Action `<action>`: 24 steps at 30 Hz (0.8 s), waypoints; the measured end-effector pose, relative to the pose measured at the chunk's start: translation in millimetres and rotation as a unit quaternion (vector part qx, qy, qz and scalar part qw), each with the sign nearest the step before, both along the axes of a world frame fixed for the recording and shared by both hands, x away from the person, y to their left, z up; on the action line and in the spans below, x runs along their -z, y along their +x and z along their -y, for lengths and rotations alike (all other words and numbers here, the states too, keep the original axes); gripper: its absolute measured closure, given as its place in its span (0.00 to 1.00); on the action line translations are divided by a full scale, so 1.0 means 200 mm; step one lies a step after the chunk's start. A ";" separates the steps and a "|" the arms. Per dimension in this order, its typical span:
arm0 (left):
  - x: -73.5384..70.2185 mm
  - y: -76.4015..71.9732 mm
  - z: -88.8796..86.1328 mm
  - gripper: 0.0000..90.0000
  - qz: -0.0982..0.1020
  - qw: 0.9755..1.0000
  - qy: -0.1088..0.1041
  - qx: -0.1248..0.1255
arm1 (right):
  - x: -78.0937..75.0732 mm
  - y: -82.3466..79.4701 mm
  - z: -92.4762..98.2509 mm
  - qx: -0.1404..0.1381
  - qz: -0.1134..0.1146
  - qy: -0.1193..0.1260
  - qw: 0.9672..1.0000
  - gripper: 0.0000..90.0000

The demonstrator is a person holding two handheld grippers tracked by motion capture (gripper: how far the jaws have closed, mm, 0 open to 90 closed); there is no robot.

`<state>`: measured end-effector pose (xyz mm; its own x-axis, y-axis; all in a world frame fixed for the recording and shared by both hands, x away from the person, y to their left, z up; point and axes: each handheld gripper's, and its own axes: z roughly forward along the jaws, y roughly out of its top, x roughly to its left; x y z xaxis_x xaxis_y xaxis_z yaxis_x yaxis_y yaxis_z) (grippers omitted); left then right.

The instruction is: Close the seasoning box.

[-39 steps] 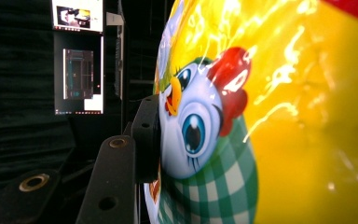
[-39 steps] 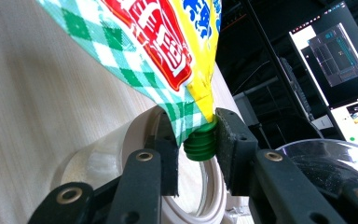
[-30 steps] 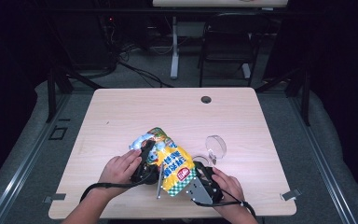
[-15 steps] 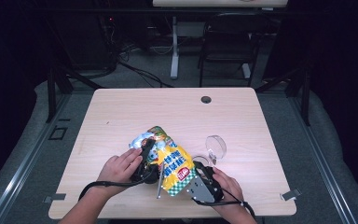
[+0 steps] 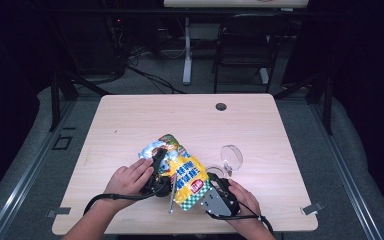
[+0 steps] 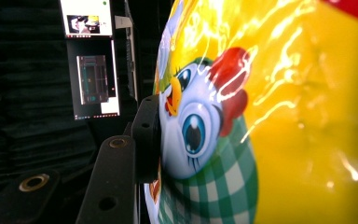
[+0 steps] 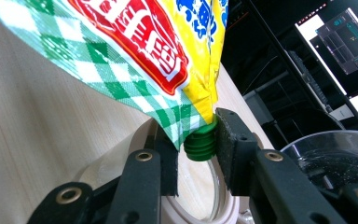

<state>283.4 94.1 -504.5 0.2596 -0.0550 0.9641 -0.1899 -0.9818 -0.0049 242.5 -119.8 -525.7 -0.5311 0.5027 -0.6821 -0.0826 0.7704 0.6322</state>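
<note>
Spouted snack pouch [image 5: 182,167] is hanging just above the table [image 5: 130,120], the left gripper [image 5: 156,172] squeezing its yellow body while the right gripper [image 7: 200,140] is pinching the green screw cap [image 7: 200,143]. Unscrewing seems underway; next, twisting the cap calls for holding the pouch steady.

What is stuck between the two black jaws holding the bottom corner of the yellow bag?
The bag's green cap, pinched by the right gripper, in the right gripper view.

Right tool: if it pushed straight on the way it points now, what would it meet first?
The pouch. Its green cap already sits gripped between the right tool's jaws, so any advance pushes straight into the cap and the pouch's checkered corner above it. What lies past the pouch is hard to judge.
</note>
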 end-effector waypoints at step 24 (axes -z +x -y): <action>-0.03 0.00 0.01 0.67 0.014 1.000 0.018 0.008 | 0.00 0.00 0.00 0.001 0.002 0.020 1.000 0.79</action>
<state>283.7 93.0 -498.9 0.2319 -0.0927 0.9683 -0.2048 -0.9778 -0.0446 242.6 -119.6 -526.5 -0.5270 0.5308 -0.6637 -0.0828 0.7451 0.6618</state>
